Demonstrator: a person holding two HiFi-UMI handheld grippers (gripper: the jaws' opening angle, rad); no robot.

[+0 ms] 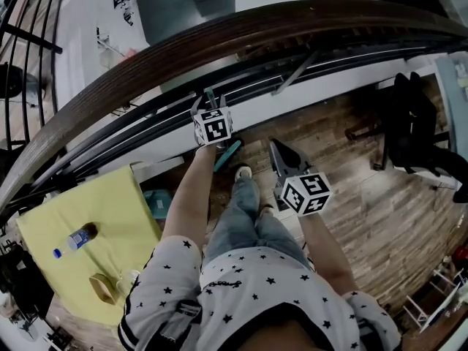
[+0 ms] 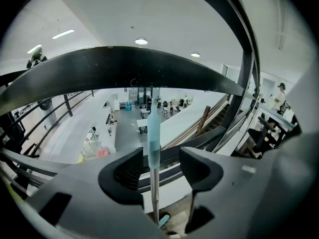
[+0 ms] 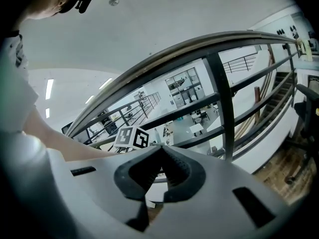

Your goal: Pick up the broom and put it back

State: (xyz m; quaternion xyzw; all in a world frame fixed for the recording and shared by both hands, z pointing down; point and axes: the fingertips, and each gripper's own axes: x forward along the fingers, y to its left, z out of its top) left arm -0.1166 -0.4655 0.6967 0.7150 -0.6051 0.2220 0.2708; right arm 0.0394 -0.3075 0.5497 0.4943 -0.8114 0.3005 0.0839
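A: Nearest the lens, at 6 o'clock in the head view: white star-printed shirt [image 1: 248,284], both forearms reaching toward 12. Next outward?

B: Left gripper [image 1: 208,104], marker cube uppermost, near 12 o'clock, just short of the dark curved wooden handrail [image 1: 241,31]. Jaws spread wide in the left gripper view.

A: Anything between them?

B: Yes: the broom with pale teal grip and thin metal shaft [image 2: 153,138], upright, running 12 to 6 through the gap. Close beside the 9 o'clock pad, clear of the 3 o'clock pad, not clamped. Teal lower part showing at 6 o'clock under the cube, above the brown plank floor [image 1: 365,196].

A: Reason for standing upright there?

B: By judgement, propped at the railing so as to stand unaided; wide jaws fitting either a release or a grip not yet taken. Contact of grip with rail: not discernible.

A: And the right gripper [image 1: 276,148]?

B: At 4 o'clock of the left, well apart from the broom. Pads together on nothing in the right gripper view. Probably kept back, out of the shaft's way.

A: Standing of the task?

B: Seemingly near its end, with the railing taken as the broom's place; otherwise a fresh grip needed. Risk: slender shaft sliding sideways along the rail.
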